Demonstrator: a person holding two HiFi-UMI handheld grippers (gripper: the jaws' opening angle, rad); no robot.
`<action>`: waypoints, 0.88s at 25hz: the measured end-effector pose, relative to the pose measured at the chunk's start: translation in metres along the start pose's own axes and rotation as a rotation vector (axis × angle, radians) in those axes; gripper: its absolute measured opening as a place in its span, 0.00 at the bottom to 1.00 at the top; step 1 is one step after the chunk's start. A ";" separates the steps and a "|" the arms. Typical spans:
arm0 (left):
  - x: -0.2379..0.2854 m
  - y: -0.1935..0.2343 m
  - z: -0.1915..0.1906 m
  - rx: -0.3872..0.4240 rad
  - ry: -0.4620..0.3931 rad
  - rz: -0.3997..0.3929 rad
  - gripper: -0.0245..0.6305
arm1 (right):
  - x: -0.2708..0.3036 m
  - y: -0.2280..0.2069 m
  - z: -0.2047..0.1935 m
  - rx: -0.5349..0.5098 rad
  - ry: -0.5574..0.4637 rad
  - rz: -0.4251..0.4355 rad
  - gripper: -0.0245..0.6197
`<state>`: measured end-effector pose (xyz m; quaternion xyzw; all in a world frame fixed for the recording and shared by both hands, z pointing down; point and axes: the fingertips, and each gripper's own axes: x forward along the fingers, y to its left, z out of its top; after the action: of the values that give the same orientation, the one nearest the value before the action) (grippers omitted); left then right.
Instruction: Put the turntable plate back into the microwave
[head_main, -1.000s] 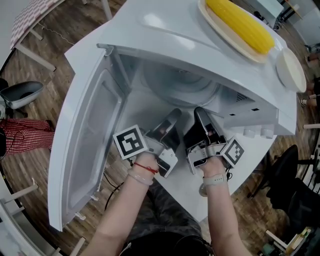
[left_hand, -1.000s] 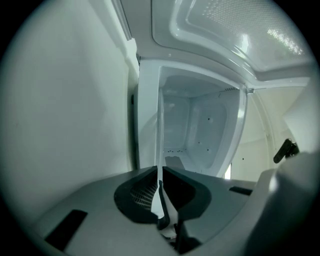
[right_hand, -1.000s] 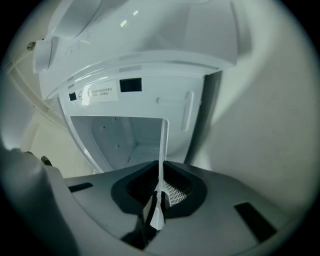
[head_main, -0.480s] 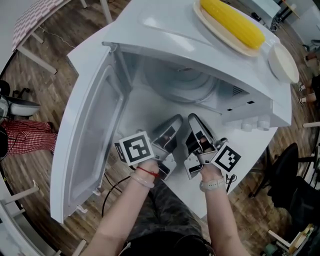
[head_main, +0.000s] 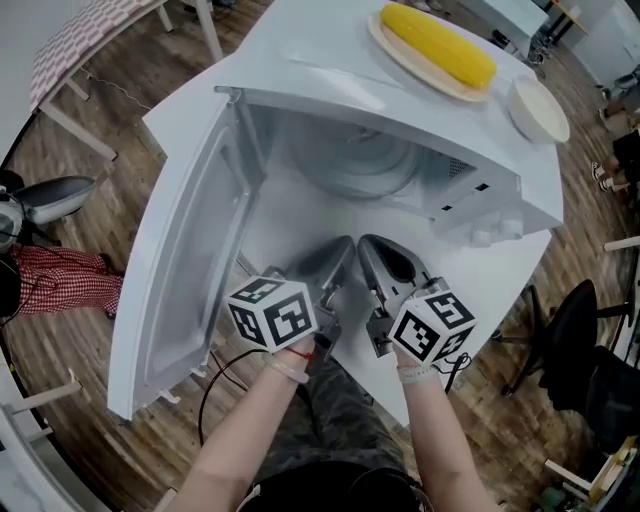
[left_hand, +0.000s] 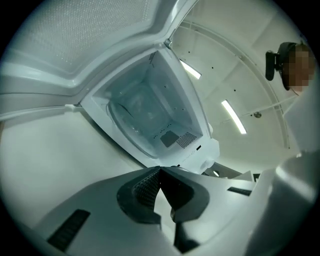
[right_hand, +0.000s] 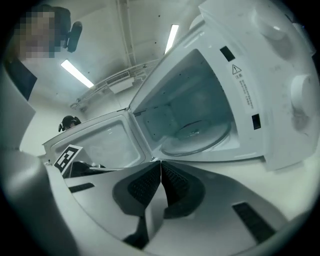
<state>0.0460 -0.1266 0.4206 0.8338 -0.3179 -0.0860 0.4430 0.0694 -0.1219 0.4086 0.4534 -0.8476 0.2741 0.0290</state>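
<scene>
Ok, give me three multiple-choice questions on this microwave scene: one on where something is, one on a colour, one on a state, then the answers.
1. Where does the turntable plate lie in relation to the microwave?
A) on top of it
B) inside its cavity
C) on the floor beside it

2. What colour is the corn cob on the microwave's top?
A) green
B) yellow
C) red

3. How do the jaws of the right gripper stand?
A) wide apart
B) shut on the plate
C) together, with nothing between them

Answers:
1 B: the round glass plate shows on the cavity floor, past the open door.
2 B: the cob is bright yellow in the head view.
3 C: the right gripper view shows the tips meeting, with nothing between them.
</scene>
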 end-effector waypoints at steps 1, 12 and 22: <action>-0.003 0.000 -0.001 0.001 -0.001 0.006 0.06 | -0.002 0.002 -0.001 -0.010 0.003 -0.008 0.07; -0.031 -0.016 -0.015 0.041 0.002 0.028 0.06 | -0.030 0.025 -0.009 -0.059 0.001 -0.039 0.07; -0.057 -0.038 -0.025 0.074 -0.011 0.032 0.06 | -0.058 0.053 -0.014 -0.107 -0.017 -0.039 0.07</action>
<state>0.0292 -0.0592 0.3976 0.8439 -0.3367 -0.0718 0.4114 0.0593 -0.0483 0.3798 0.4699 -0.8523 0.2241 0.0511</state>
